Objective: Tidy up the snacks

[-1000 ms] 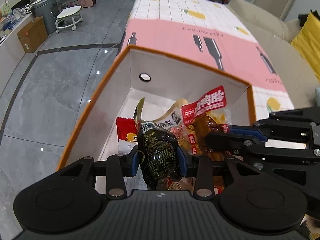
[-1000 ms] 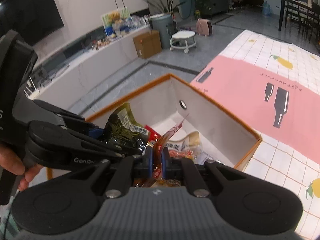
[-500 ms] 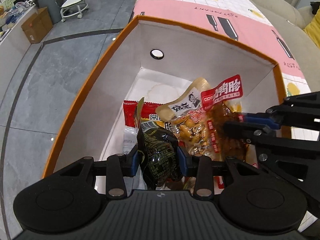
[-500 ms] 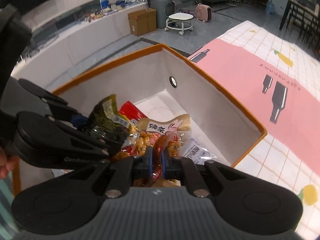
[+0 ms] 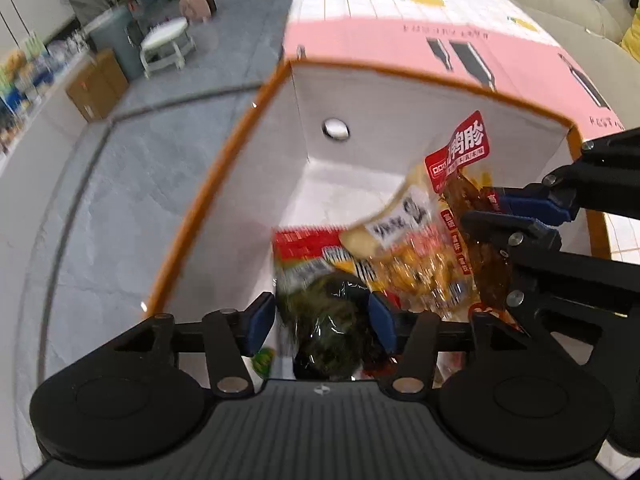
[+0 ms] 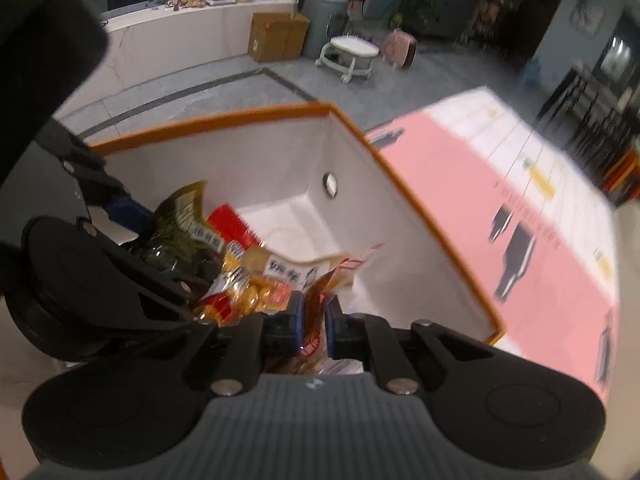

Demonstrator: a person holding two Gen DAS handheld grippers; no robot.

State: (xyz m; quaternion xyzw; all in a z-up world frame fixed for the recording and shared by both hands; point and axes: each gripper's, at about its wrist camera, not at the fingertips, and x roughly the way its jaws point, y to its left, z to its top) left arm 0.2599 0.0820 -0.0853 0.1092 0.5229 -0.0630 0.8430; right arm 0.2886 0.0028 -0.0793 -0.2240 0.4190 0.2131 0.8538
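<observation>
A white box with an orange rim [image 5: 240,208] [image 6: 400,240] holds several snack packets. My left gripper [image 5: 320,316] hangs over its near end with its jaws opening. A dark green packet [image 5: 332,320] [image 6: 176,232] sits between the pads, and the left pad stands clear of it. My right gripper [image 6: 314,320] [image 5: 492,214] is shut on a brown packet with a red label [image 6: 320,284] [image 5: 460,152], held inside the box at the right. Below lie a yellow nut packet [image 5: 412,264] [image 6: 256,292] and a red packet [image 5: 304,240] [image 6: 232,224].
The box stands at the edge of a table with a pink and white cloth [image 5: 400,40] [image 6: 540,220]. Grey floor [image 5: 120,200] lies to the left, with a white stool [image 5: 164,40] and a cardboard carton [image 5: 96,84]. A beige sofa [image 5: 552,0] is at the far right.
My left jaws have spread and no longer pinch the dark green packet, which has sunk lower. My right gripper has come down into the box with the brown packet.
</observation>
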